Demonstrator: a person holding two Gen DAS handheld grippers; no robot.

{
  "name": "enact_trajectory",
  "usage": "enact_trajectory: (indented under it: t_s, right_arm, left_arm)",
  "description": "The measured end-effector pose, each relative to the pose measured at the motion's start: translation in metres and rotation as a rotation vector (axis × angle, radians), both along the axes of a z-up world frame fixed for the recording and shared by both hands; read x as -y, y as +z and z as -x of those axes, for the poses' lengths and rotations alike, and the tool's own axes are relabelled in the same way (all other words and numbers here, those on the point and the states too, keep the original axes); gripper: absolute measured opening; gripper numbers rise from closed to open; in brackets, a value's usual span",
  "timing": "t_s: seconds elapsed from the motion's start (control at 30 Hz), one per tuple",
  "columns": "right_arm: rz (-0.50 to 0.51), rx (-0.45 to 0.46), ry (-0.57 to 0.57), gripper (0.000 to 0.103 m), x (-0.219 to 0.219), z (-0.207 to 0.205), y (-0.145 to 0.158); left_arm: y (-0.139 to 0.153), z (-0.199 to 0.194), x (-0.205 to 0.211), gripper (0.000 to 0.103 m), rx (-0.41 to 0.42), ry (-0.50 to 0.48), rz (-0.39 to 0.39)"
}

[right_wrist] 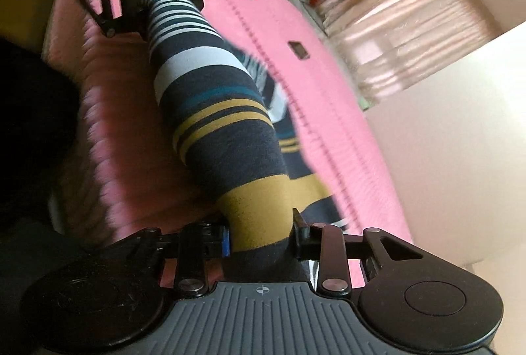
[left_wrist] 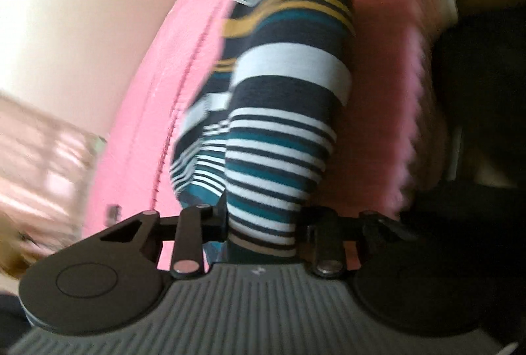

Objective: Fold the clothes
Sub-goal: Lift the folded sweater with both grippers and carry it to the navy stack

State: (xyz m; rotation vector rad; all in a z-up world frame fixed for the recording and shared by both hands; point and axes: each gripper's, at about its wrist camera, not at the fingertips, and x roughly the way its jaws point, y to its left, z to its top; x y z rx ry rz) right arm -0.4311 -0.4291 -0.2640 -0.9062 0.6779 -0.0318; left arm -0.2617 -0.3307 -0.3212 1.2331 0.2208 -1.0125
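The navy, white, teal and mustard striped knit garment (left_wrist: 282, 111) runs toward 12 o'clock, clamped between the left gripper (left_wrist: 263, 233) and right gripper (right_wrist: 261, 233) jaws.

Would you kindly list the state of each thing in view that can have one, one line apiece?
striped garment: bunched into a band, stretched between both grippers above the bedding.
left gripper: shut on the garment's thin-striped end.
right gripper: shut on the garment's mustard-banded end.
pink blanket: spread out beneath the garment.

Pink blanket (right_wrist: 282, 36) over bed; striped garment (right_wrist: 217, 111) partly on it.
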Motion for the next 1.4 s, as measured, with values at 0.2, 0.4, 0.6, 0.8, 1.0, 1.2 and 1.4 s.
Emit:
enact_trajectory:
  t_s: [0.2, 0.4, 0.6, 0.8, 1.0, 1.2, 1.4]
  right_arm:
    - [-0.074, -0.123, 0.041, 0.029, 0.029, -0.034, 0.043]
    - [-0.152, -0.294, 0.022, 0.028, 0.036, -0.056, 0.106]
    - [-0.249, -0.416, -0.113, 0.028, 0.042, -0.039, 0.212]
    - [-0.285, -0.398, -0.396, 0.028, 0.072, 0.015, 0.311]
    - [-0.206, -0.253, -0.669, 0.028, 0.138, 0.087, 0.382]
    - [-0.050, -0.105, -0.796, 0.028, 0.260, 0.161, 0.431]
    - [0.051, -0.037, -0.747, 0.028, 0.450, 0.236, 0.453]
  left_arm:
    - [0.039, -0.045, 0.007, 0.027, -0.128, -0.043, 0.007]
    - [0.079, -0.060, 0.011, 0.025, -0.241, -0.092, -0.093]
    - [0.175, -0.061, 0.038, 0.025, -0.332, -0.191, -0.174]
    - [0.264, -0.041, 0.096, 0.025, -0.356, -0.436, -0.165]
    - [0.334, 0.001, 0.208, 0.025, -0.235, -0.706, -0.062]
    - [0.384, 0.060, 0.360, 0.025, -0.104, -0.860, 0.072]
    - [0.408, 0.126, 0.549, 0.025, -0.029, -0.820, 0.145]
